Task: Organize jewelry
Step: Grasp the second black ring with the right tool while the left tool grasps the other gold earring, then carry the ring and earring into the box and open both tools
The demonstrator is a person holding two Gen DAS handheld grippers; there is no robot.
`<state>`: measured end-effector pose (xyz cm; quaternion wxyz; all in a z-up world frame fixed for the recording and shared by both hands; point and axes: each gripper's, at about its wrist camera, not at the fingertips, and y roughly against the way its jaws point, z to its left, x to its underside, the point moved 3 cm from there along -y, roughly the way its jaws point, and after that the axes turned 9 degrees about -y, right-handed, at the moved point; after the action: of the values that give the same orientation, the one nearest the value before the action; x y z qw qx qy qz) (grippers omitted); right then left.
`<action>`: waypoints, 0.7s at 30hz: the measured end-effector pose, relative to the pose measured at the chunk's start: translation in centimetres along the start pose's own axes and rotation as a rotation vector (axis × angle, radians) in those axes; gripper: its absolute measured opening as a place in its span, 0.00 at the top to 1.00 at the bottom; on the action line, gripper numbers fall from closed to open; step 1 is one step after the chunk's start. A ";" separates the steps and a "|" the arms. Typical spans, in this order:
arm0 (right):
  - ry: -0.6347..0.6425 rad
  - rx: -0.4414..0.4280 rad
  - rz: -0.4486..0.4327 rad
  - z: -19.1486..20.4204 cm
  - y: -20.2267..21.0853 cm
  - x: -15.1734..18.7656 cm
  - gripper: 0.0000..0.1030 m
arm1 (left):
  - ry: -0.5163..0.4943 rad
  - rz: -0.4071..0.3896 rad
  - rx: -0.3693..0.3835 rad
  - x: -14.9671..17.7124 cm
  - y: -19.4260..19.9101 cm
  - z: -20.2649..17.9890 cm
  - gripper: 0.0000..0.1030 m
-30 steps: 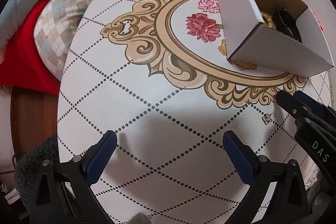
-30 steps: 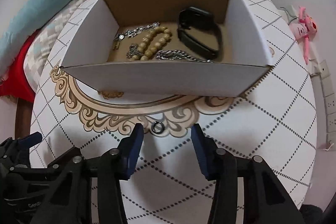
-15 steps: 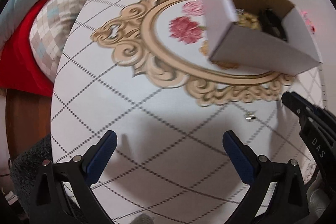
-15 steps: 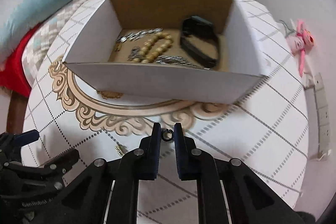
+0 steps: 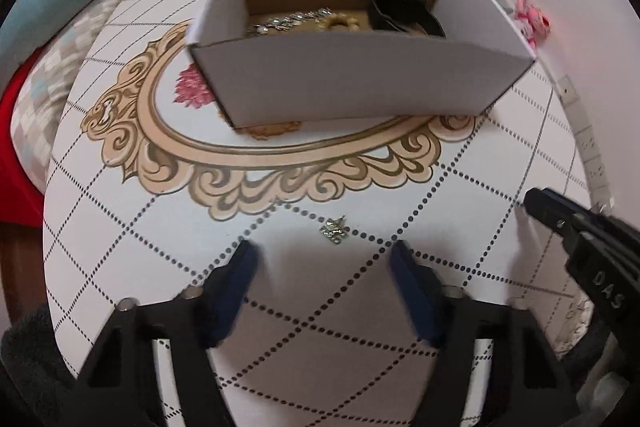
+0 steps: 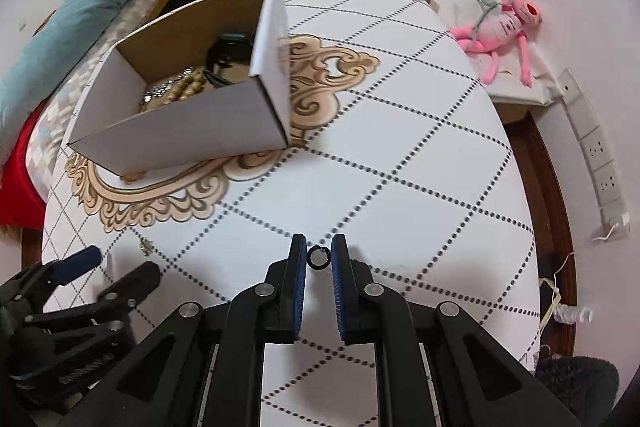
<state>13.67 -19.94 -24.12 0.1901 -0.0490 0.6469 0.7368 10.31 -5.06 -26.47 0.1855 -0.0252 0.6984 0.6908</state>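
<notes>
A: The right tool (image 6: 319,259) is clamping a small dark ring (image 6: 318,257) between its pads, just above the bench (image 6: 400,155). The grip is looking centred, with the ring sitting near the tips.

B: And the left tool (image 5: 324,259)?

A: Its jaws are closing, pointing steeply down at a small silver charm (image 5: 334,230) lying on the bench just ahead of the tips. Nothing is pressing on the charm yet; it is lying a little beyond the pads, not between them.

B: So what is making this step go well?

A: I'd say the left tool is needing to reach slightly further forward so the charm sits between the pads before they meet. The piece is flat and tiny, so the tips should be touching the bench as they close, or they will be skating over it.

B: Where is everything heading?

A: Probably into the box (image 5: 360,75), which is standing beyond the charm on the ornate print and already holding beads (image 6: 188,89), chains and a black band (image 5: 404,13). The right tool should be keeping its squeeze steady; a thin ring held at the tips could be slipping out if tilted.
</notes>
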 end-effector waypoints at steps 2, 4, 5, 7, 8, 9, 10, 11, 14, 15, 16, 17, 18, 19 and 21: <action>-0.002 0.001 -0.001 -0.1 0.0 0.0 0.87 | -0.028 -0.015 -0.019 -0.3 0.0 -1.1 0.51; -0.006 0.000 -0.003 -0.1 -0.1 0.0 0.87 | -0.043 -0.036 -0.020 -1.2 0.1 -1.0 0.67; -0.008 -0.001 -0.003 -0.1 -0.1 0.0 0.87 | -0.052 -0.038 -0.018 -1.3 0.2 -1.3 0.75; -0.007 -0.001 -0.004 0.0 -0.2 0.0 0.87 | -0.063 -0.041 -0.014 -2.0 -0.2 -1.5 0.90; -0.007 -0.001 -0.004 0.0 -0.2 0.0 0.87 | -0.069 -0.041 -0.014 -2.1 -0.2 -1.7 0.91; -0.007 -0.001 -0.005 0.1 -0.2 0.0 0.87 | -0.071 -0.042 -0.013 -2.0 0.2 -1.3 0.91; -0.006 -0.003 -0.005 0.0 -0.2 -0.1 0.87 | -0.070 -0.043 -0.010 -2.4 0.0 -0.9 0.91; -0.005 -0.003 -0.006 0.0 -0.2 -0.2 0.87 | -0.072 -0.046 -0.009 -2.4 0.0 -0.9 0.91; 0.000 -0.008 -0.010 0.2 0.0 -0.1 0.87 | -0.074 -0.049 -0.004 -3.3 -0.3 -1.2 0.91; 0.000 -0.009 -0.012 0.3 0.1 -0.1 0.87 | -0.076 -0.051 -0.002 -3.3 -0.2 -1.3 0.91; 0.000 -0.012 -0.013 0.3 0.2 -0.2 0.87 | -0.077 -0.054 -0.002 -3.2 0.0 -1.3 0.91; -0.001 -0.015 -0.015 0.3 0.4 -0.2 0.87 | -0.080 -0.059 0.001 -3.3 0.3 -1.5 0.91; -0.002 -0.020 -0.018 0.4 0.6 -0.3 0.87 | -0.082 -0.064 0.004 -3.0 0.7 -1.3 0.91; -0.003 -0.026 -0.020 0.5 0.9 -0.3 0.87 | -0.084 -0.076 0.008 -3.1 1.3 -1.4 0.91; -0.005 -0.044 -0.031 0.8 1.8 -0.5 0.87 | -0.082 -0.095 0.022 -3.0 2.7 -1.0 0.91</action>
<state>13.68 -19.40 -22.19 0.2022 -0.0614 0.6291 0.7481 12.13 -6.56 -23.04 0.2470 -0.0278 0.6959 0.6738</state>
